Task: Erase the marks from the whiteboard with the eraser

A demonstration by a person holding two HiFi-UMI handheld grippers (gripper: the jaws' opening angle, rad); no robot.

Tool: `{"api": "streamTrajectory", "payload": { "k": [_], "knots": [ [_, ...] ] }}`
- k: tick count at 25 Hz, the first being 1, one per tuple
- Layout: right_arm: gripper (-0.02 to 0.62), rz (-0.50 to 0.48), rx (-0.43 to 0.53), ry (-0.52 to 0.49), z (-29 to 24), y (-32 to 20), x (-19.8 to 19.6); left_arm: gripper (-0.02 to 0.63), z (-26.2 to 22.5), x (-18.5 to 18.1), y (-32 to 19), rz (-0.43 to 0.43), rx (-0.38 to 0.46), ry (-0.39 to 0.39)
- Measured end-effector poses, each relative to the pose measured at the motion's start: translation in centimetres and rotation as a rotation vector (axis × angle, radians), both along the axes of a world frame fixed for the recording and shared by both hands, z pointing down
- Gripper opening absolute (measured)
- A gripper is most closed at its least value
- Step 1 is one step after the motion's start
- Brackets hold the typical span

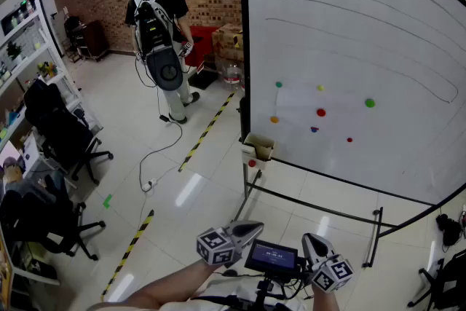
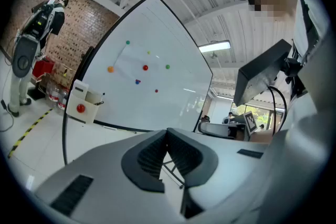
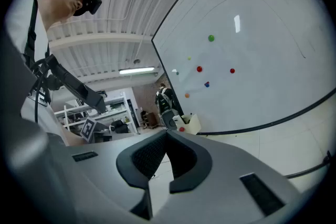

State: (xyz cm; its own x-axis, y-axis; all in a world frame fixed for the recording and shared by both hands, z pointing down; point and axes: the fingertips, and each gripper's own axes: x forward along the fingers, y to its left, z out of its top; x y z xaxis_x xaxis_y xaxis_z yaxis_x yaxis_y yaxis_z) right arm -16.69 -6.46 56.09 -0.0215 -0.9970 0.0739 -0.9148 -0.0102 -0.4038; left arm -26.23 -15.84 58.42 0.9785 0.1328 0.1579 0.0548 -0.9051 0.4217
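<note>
The whiteboard [image 1: 378,69] stands on a wheeled frame at the right, also seen as the whiteboard [image 2: 152,60] and the whiteboard [image 3: 252,60]. Thin dark curved marks [image 1: 349,11] run across its upper part, and several coloured dots [image 1: 321,112] sit lower down. A small white box [image 1: 259,147] with a red dot hangs at its lower left corner. No eraser can be made out. My left gripper [image 1: 247,230] and right gripper [image 1: 313,242] are held low, well short of the board. Both the left gripper [image 2: 167,135] and the right gripper [image 3: 167,135] are shut with nothing between the pads.
A person wearing gear on the back [image 1: 160,33] stands at the far end by the brick wall. Office chairs [image 1: 62,135] and shelves line the left. A cable [image 1: 156,156] and striped floor tape [image 1: 207,129] cross the floor. The board's frame foot [image 1: 375,238] juts out.
</note>
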Motion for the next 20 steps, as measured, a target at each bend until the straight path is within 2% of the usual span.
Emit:
{"api": "streamTrajectory", "payload": {
  "k": [4,7,15,20],
  "knots": [
    [0.021,-0.032,0.058,0.022,-0.7,-1.7,5.3,0.005,-1.8,5.6,-3.4,-0.072,0.073,0.045],
    [0.021,-0.05,0.07,0.023,-0.9,-1.0,8.0,0.005,-1.6,7.7,-3.5,-0.131,0.088,0.031],
    [0.021,-0.119,0.059,0.015,-0.7,1.5,12.5,0.011,-0.4,10.2,-4.3,-0.347,0.15,-0.045],
    [0.021,-0.137,0.072,0.036,-1.0,1.8,14.7,0.02,-0.5,11.3,-4.4,-0.409,0.172,-0.061]
  ]
}}
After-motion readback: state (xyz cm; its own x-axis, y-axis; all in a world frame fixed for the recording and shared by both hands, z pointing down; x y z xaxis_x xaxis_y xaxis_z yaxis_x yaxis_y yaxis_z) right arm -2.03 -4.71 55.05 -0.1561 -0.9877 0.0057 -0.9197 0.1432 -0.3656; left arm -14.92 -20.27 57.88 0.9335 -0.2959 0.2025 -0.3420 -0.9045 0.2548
